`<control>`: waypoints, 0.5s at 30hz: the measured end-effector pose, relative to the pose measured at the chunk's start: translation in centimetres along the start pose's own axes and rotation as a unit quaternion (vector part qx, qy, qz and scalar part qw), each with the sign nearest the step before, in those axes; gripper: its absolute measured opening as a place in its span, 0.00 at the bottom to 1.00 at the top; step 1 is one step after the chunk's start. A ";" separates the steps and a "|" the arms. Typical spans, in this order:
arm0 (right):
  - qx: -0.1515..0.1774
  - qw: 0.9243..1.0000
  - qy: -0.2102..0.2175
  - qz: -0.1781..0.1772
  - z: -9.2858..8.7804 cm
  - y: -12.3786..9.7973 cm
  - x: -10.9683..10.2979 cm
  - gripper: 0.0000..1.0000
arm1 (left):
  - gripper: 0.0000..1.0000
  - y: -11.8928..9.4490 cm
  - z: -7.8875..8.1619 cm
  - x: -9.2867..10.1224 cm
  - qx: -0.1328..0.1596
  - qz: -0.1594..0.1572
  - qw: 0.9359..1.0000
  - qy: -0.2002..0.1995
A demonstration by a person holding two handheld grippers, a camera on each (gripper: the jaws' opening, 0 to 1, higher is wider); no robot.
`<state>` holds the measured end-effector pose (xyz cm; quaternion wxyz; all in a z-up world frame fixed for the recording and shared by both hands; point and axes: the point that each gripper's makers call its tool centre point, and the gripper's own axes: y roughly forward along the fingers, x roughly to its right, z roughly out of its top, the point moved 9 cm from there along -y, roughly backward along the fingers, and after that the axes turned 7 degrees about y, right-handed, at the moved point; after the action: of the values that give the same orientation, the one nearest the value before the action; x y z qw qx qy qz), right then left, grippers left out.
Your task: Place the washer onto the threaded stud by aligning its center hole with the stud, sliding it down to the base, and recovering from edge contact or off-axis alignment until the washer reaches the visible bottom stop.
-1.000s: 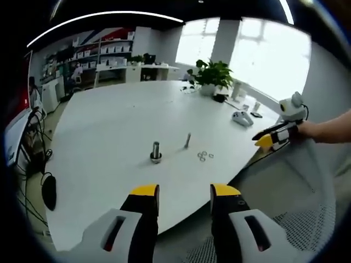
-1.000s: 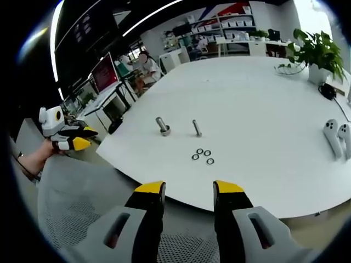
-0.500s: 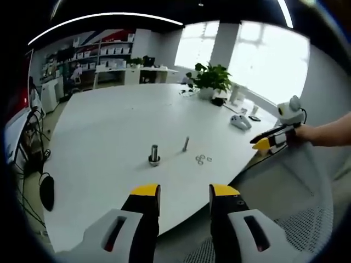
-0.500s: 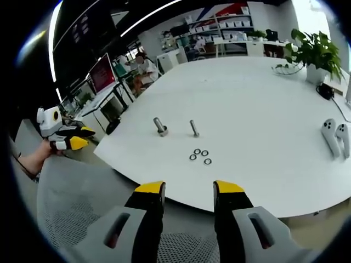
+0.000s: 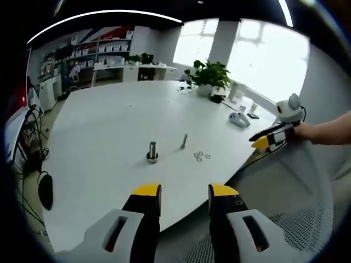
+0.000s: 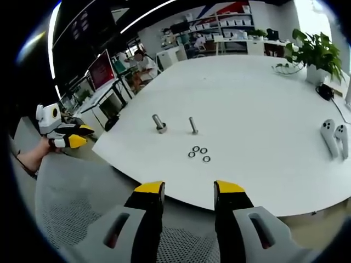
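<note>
- On the big white table (image 6: 263, 104), well ahead of both pairs of jaws, sit the task's small parts; the table edge lies between them and the grippers.
- The potted plant (image 6: 314, 52) stands at the table's far side, and two white controllers (image 6: 333, 137) lie toward its right edge in the right gripper view.
- The left gripper (image 5: 179, 190) hangs off the table's near edge, jaws spread with a clear gap, nothing between them and touching nothing.
- The right gripper (image 6: 189, 187) is likewise short of the table, jaws parted and empty.
- A bolt with a wide base (image 6: 159, 123) stands upright left of the threaded stud (image 6: 193, 125), the two near each other but apart.
- The washers (image 6: 198, 154), four small rings, lie flat in a loose cluster just nearer the grippers than the stud, none on it.
</note>
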<state>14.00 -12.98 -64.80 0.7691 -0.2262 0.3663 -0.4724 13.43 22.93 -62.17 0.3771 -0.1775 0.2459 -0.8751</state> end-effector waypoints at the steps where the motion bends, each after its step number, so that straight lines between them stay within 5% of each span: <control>1: 0.000 1.000 0.000 0.000 0.0 0.0 0.0 0.38 | 0.31 0.0 0.0 0.0 0.002 0.001 1.000 0.000; 7: -0.007 1.000 -0.004 0.000 -0.1 0.0 0.0 0.38 | 0.35 0.4 -0.5 0.2 -0.023 -0.011 1.000 -0.008; 11: -0.010 1.000 -0.007 -0.002 -0.1 0.1 0.0 0.39 | 0.34 0.0 -0.1 0.0 -0.002 0.000 1.000 -0.006; 15: -0.013 1.000 -0.007 -0.004 -0.2 0.1 0.1 0.39 | 0.34 0.3 -0.3 0.2 -0.015 -0.007 1.000 -0.007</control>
<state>13.96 -13.06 -65.04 0.7669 -0.2414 0.3660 -0.4687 13.34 22.67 -62.58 0.3701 -0.1915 0.2553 -0.8724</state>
